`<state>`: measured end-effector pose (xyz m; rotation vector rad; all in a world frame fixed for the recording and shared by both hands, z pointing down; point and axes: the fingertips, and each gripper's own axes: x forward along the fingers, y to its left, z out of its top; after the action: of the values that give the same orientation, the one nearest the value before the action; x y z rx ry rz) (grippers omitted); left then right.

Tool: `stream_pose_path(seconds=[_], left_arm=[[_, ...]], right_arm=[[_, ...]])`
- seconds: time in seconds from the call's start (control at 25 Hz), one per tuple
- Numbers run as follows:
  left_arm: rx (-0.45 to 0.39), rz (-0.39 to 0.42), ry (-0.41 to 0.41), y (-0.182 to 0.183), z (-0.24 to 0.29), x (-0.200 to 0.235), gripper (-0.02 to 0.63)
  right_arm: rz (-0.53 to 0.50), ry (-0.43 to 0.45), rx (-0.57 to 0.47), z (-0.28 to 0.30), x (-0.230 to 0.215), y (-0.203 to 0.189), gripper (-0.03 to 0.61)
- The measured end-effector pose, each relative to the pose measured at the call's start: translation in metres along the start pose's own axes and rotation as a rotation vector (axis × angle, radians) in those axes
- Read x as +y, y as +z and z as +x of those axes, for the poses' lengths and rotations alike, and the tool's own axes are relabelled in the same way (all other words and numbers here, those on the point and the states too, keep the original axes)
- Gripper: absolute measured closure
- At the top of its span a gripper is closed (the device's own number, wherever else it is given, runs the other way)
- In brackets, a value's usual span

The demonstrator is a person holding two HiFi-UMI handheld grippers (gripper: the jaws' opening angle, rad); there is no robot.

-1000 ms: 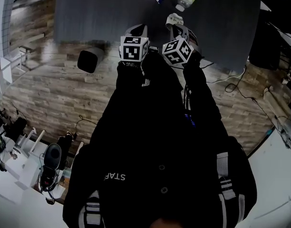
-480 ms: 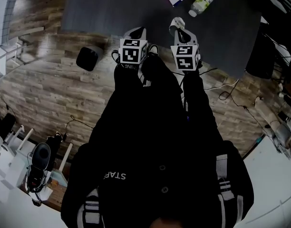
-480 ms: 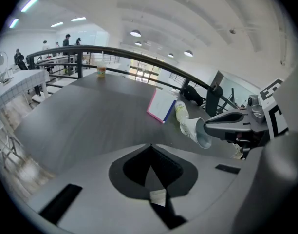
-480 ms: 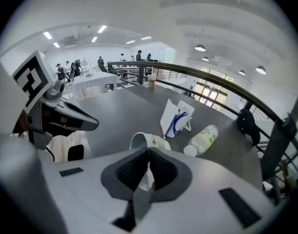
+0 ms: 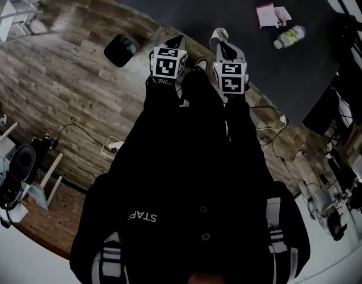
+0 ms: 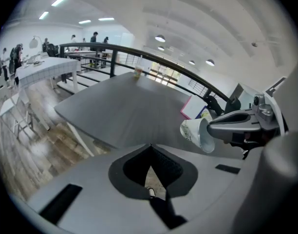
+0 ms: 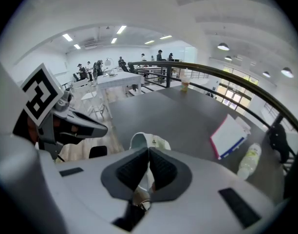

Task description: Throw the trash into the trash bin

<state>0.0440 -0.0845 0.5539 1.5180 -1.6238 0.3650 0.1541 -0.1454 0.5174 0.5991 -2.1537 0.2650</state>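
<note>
Right gripper (image 7: 149, 152) first: its jaws are clamped on the wall of a white paper cup (image 7: 148, 141), the paper squeezed flat between the pads and the rest of the cup poking out just past the tips. In the head view the cup rides out in front of that gripper, over the near edge of the dark grey table (image 5: 228, 5).

The left gripper (image 6: 150, 147) is right alongside, its jaws pressed together at the tips with nothing between them. Only a sliver of floor shows through the gap lower down. The two grippers sit side by side, close but not touching, both angled downward at the end of black sleeves (image 5: 240, 129).

And the trash bin (image 5: 122, 49)? It is black and stands on the wooden floor (image 5: 62, 99) just off the table's edge, over on the left gripper's side. The cup is apart from it and not over the opening, with the left gripper between the two. In the right gripper view a dark block shows low down beneath the left gripper's jaws. That is probably the same bin, though it is too small to be sure.

Farther along the table a plastic bottle (image 5: 289, 36) lies on its side, and near it sits a white booklet with a pink edge (image 5: 267, 15). At the table's far end a drink cup (image 7: 185, 84) stands beside a black railing (image 7: 227, 74). Cables (image 5: 270, 126) trail across the floor on the right gripper's side.
</note>
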Motion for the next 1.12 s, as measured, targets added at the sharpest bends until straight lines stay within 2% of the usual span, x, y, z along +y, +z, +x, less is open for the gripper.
stream_pose_path(seconds=[0.12,0.32,0.48,0.76,1.12], left_arm=[[0.002,-0.052,0.054,-0.018,-0.024,0.051,0.611],[-0.009,-0.192,0.159,-0.053,-0.066,0.13,0.611],[-0.026,-0.272,0.208,-0.081,-0.097,0.177,0.611],[-0.037,-0.435,0.276,-0.139,-0.13,0.242,0.611],[0.003,-0.61,0.346,-0.241,-0.124,0.322,0.611]], right_arm=[[-0.08,0.063,-0.006,0.017,0.047,0.023,0.552],[-0.221,0.191,-0.012,0.043,0.131,0.06,0.552],[-0.333,0.269,0.006,0.057,0.199,0.072,0.552],[-0.442,0.421,0.099,0.093,0.295,0.066,0.552],[-0.474,0.569,0.26,0.174,0.389,0.025,0.552]])
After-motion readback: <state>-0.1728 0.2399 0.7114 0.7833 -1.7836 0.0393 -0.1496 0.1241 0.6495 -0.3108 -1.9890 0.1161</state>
